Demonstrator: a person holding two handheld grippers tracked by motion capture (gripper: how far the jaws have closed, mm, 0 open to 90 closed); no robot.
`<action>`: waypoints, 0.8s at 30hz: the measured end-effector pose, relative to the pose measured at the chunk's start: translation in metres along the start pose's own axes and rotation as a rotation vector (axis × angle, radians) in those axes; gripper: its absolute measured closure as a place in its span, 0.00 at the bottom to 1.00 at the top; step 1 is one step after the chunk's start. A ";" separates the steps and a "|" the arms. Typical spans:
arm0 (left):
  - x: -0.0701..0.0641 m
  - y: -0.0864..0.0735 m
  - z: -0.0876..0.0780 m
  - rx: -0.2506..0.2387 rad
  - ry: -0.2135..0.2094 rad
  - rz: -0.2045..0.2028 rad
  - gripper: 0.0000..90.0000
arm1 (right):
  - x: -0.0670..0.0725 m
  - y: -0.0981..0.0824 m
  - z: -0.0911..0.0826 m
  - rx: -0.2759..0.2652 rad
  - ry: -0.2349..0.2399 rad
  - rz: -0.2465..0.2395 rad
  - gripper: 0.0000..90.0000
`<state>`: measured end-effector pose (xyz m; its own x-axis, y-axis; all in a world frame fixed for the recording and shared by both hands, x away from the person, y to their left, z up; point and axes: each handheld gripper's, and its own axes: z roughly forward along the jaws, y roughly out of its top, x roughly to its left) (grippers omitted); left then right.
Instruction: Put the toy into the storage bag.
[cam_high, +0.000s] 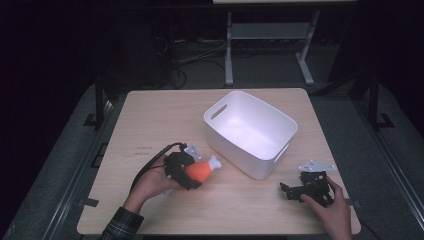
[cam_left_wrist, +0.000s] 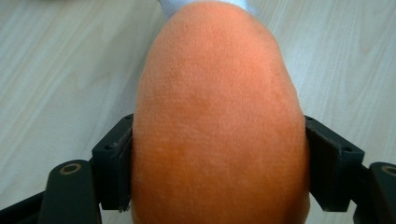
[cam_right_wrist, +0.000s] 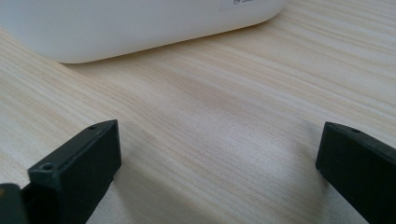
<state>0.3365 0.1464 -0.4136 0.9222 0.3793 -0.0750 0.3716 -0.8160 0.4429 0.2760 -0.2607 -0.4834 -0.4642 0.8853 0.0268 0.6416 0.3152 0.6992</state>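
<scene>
Orange plush drumstick (cam_high: 200, 170), white tip toward bin

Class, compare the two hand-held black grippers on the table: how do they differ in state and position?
The left gripper has its jaws closed on the orange plush drumstick toy; the right gripper stands open with nothing between its jaws. The left sits before the white plastic bin's near corner, the right near the table's right edge. Both are black and held in one hand.

Fuzzy orange plush toy (cam_left_wrist: 215, 116), matt wooden table (cam_high: 165, 115)
</scene>
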 end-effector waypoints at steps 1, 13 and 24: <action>0.000 0.000 -0.002 -0.002 0.000 0.001 0.26 | 0.000 0.000 0.000 0.001 0.001 0.000 0.00; 0.003 0.006 -0.023 -0.033 0.013 0.013 0.26 | 0.000 0.000 0.000 0.001 0.000 0.000 0.00; 0.003 0.010 -0.035 -0.050 0.015 0.025 0.26 | 0.000 0.000 0.000 0.001 0.001 0.001 0.00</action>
<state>0.3392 0.1548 -0.3777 0.9292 0.3662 -0.0503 0.3428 -0.8026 0.4881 0.2760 -0.2606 -0.4834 -0.4640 0.8854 0.0282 0.6425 0.3145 0.6988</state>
